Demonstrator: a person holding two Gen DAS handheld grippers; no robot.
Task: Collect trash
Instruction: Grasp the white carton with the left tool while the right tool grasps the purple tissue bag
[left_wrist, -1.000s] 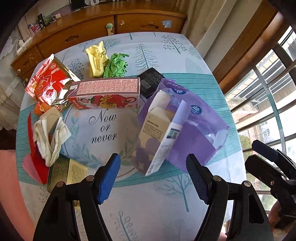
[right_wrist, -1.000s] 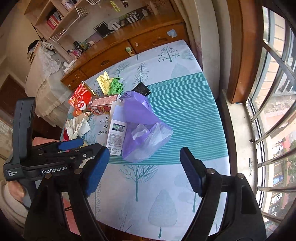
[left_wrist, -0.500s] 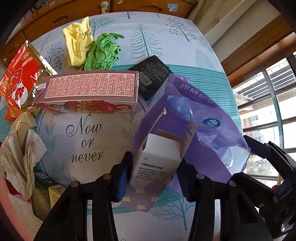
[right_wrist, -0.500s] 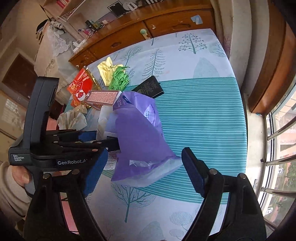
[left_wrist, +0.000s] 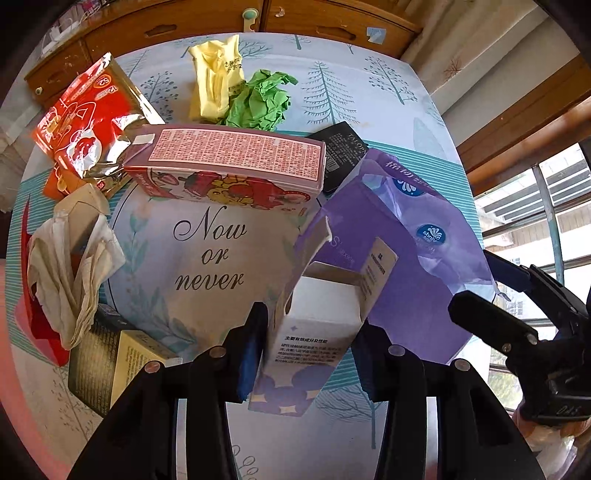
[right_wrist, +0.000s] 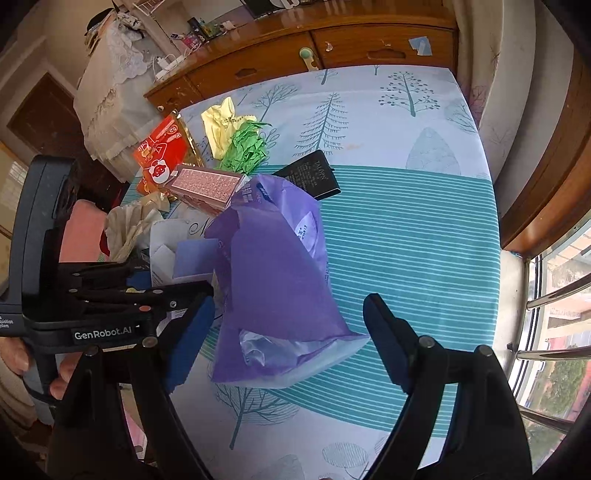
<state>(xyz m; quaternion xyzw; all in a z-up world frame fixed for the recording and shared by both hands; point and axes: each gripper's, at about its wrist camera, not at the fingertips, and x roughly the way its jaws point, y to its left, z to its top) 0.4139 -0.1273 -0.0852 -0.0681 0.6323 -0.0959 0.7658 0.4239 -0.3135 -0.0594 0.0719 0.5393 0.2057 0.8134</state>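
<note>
Thin cardboard is the risk: the left gripper (left_wrist: 308, 347) pinches the open white carton (left_wrist: 314, 332) low over the desk (right_wrist: 406, 229), and it may crumple or slip. The right gripper (right_wrist: 286, 343) gapes empty around the purple bag (right_wrist: 273, 295).

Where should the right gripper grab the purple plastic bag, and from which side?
Probably the bunched near end of the purple plastic bag, approached from the table's front edge: it lies between the open right gripper's fingers, is soft, and is clear of the carton.
</note>
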